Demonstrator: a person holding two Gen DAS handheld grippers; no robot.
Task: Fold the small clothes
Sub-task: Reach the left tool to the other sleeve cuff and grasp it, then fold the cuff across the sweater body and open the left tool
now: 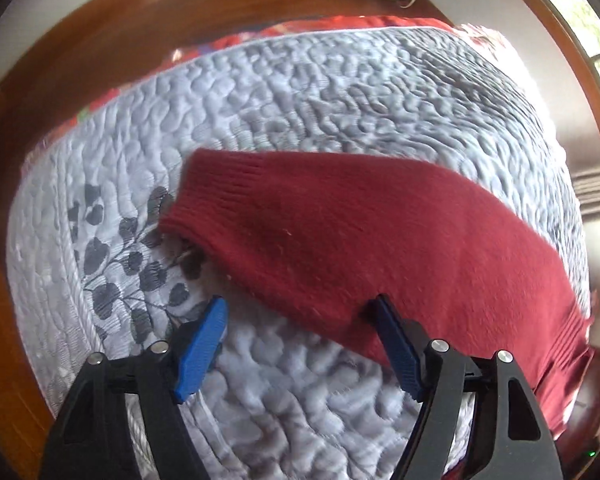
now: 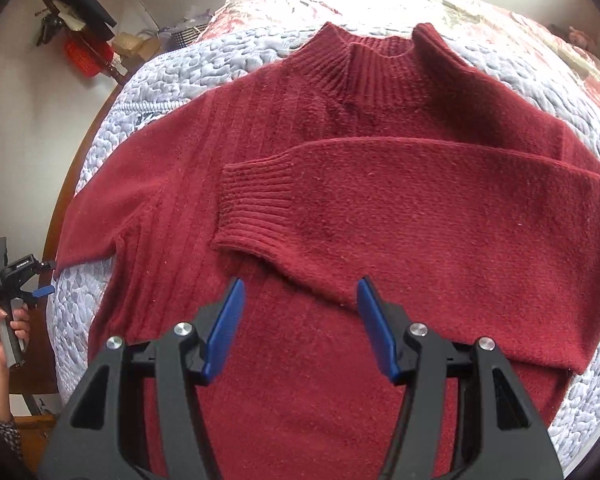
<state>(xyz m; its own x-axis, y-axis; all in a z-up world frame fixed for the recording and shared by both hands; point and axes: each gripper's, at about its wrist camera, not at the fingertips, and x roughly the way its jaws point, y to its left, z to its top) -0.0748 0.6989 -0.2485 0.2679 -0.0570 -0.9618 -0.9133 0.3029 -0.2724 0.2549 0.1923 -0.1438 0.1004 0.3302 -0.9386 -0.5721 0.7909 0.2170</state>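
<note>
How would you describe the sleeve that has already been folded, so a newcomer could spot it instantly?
Start at the quilted grey bedspread, where a dark red knitted sweater lies flat with its ribbed collar at the far side. One sleeve lies folded across the chest, its ribbed cuff pointing towards the middle. The other sleeve is spread outwards onto the bedspread instead.

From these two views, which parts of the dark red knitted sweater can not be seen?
- Hem of the dark red knitted sweater: right wrist view, hidden behind the right gripper.
- Chest under the folded sleeve: covered.
- Sweater body: left wrist view, cut off at the right edge; only the outstretched sleeve shows, blurred.
</note>
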